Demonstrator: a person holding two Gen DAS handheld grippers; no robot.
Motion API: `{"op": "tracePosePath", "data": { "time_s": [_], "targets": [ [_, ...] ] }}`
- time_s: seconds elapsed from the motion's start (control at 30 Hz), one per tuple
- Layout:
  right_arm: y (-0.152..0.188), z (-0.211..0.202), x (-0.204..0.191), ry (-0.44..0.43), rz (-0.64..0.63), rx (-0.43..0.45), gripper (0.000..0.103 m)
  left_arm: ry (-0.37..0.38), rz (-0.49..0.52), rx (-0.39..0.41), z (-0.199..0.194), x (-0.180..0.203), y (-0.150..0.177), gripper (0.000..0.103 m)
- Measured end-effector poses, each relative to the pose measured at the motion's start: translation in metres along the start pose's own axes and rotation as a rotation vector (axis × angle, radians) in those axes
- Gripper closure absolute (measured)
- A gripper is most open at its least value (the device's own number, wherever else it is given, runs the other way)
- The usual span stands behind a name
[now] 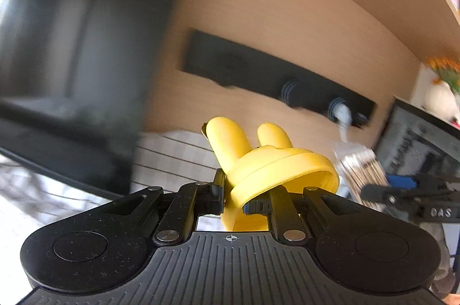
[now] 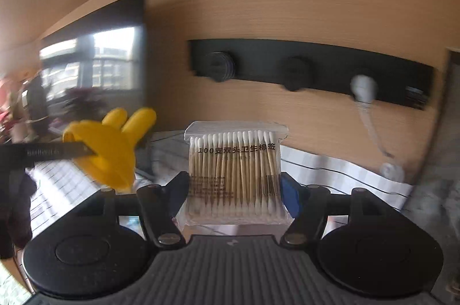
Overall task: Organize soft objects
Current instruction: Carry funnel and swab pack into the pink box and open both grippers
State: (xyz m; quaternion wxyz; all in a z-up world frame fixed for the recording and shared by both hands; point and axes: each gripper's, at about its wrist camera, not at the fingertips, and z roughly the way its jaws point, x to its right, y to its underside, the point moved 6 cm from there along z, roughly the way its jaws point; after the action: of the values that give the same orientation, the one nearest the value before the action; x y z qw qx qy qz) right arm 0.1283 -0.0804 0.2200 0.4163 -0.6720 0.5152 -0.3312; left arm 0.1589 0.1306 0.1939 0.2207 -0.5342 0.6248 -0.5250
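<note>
A yellow soft rubber piece (image 1: 258, 161) with two ear-like lobes is pinched at its rim in my left gripper (image 1: 234, 198), which is shut on it and held up in the air. The same yellow piece (image 2: 106, 147) shows at the left of the right wrist view, with the left gripper's finger (image 2: 51, 152) across it. My right gripper (image 2: 235, 187) is shut on a clear bag of cotton swabs (image 2: 234, 172), gripped at both sides and standing upright. That bag of cotton swabs (image 1: 362, 175) also appears at the right of the left wrist view.
A wooden wall panel carries a black hook rail (image 2: 310, 69) with round knobs and a white hook (image 2: 363, 88). A large dark screen (image 1: 72, 60) stands at the left. Below lies a white checked cloth (image 2: 345, 175). A monitor (image 1: 422, 144) and flowers (image 1: 444, 72) are at the right.
</note>
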Motion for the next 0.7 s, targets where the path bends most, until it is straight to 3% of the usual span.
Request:
{"op": "tracePosePath", "data": {
  "time_s": [0.13,0.3,0.53,0.7],
  "targets": [
    [0.015,0.001,0.041,0.061,0.068,-0.018,0.036,0.067,0.025,-0.075,0.043,0.039,0.021,0.09],
    [0.04,0.009,0.08,0.078,0.152,-0.059,0.036,0.11,0.02,-0.189,0.091,0.071,0.054,0.09],
    [0.068,0.03,0.113,0.077,0.287,-0.11,0.036,0.093,-0.039,-0.294,0.129,0.078,0.091,0.09],
    [0.093,0.049,0.12,0.086,0.31,-0.154,0.036,0.094,-0.099,-0.333,0.155,0.082,0.106,0.09]
  ]
}}
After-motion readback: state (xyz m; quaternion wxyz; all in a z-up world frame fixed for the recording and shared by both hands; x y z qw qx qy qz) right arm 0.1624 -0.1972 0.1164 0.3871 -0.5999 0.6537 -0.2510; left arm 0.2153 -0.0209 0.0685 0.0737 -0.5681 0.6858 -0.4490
